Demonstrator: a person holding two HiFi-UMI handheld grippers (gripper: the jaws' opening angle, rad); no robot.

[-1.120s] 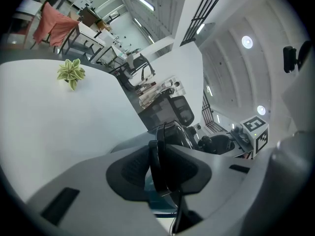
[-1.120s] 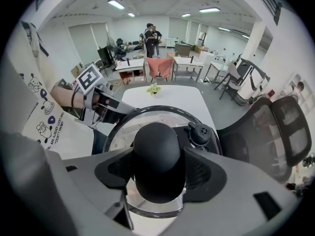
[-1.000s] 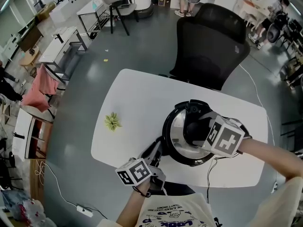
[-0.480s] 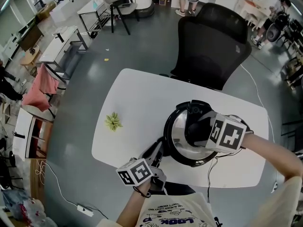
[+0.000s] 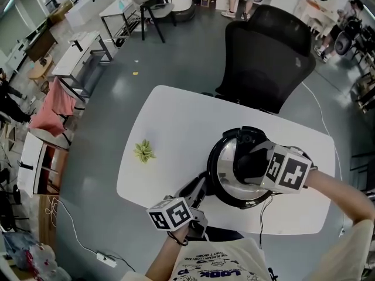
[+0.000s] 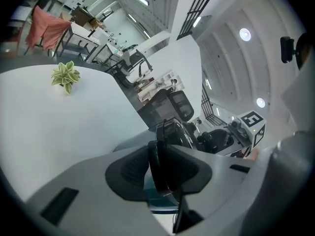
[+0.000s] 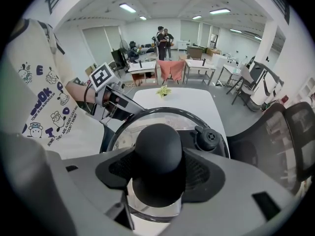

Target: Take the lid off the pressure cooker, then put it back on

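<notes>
Status: pressure cooker is on the desk, toward our near right. The lid is on it and looks flush, with no tilt that we can see.

Right gripper comes down from above. Its jaws are clamped on the lid's black knob, a pad on each side of it.

Left gripper comes in low from the near edge. Its jaws are closed on the cooker's thin black side handle, bracing the pot.

Valve sits just beside the knob, clear of the pads.

Our read: we're at the lid-turn step, with both grips set. We can't tell from a seated lid alone whether this is unlock or relock.

If it's unlock, the right gripper needs to twist the knob about its own axis while the left holds the handle still. Then comes a straight lift.

Risks: the round knob could slip in the pads, or the pot could rotate on the smooth desk if the left grip is weak.
</notes>
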